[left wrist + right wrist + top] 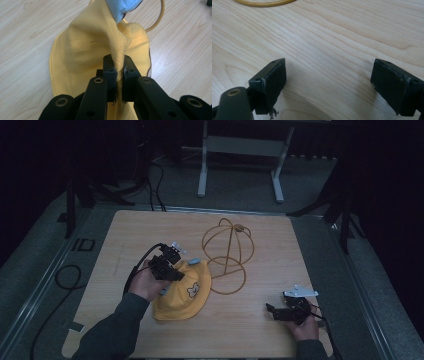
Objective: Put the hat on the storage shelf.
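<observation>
Two grippers: left gripper (119, 72) pinches a thin fold of yellow hat (181, 295) mid-table (260, 330), beside wire stand (227, 252); right gripper (278, 312) spread, idle nr right front corner. Risk: fabric slips from jaws w/ a lift, small bite.

The tabletop (332, 32) is pale wood-grain, smooth with a soft sheen. The yellow hat (85, 47) at frame centre is matt woven cloth with stitched seams, and a light blue cloth patch (122, 7) sits above. The fingers (269, 82) look like matt black plastic. The wire stand (227, 255) seems smooth, perhaps coated metal.
</observation>
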Tool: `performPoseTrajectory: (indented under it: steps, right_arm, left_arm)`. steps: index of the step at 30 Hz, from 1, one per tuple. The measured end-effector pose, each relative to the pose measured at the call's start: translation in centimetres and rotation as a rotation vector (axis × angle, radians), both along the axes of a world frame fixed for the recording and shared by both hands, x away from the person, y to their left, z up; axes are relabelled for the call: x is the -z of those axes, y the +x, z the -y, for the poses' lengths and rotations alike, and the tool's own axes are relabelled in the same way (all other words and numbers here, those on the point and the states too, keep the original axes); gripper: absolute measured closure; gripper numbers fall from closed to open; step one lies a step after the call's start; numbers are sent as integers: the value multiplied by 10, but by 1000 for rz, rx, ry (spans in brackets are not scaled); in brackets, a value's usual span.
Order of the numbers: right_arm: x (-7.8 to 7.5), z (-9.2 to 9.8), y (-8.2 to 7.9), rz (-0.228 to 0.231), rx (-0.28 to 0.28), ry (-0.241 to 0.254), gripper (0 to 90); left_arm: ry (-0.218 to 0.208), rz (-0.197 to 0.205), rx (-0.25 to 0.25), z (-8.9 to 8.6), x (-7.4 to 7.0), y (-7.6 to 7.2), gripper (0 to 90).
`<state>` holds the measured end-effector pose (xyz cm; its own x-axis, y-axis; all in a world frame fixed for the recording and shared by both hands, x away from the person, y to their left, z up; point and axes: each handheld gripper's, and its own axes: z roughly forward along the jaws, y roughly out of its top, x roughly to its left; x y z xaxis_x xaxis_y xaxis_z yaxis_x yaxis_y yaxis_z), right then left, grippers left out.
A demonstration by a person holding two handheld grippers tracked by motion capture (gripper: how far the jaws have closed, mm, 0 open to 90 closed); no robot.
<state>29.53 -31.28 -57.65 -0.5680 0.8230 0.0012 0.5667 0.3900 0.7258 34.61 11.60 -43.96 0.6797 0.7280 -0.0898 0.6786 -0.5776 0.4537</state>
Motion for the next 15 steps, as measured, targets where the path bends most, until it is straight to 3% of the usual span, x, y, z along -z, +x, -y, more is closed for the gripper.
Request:
performPoseTrajectory:
  steps: [8, 15]
  right_arm:
    - [0, 0, 0, 0, 2, 1, 131]
    - [0, 0, 0, -1, 2, 2, 131]
  left_arm:
    - [-8, 35, -25, -10, -13, -1, 841]
    - [-20, 35, -37, -15, -15, 0, 840]
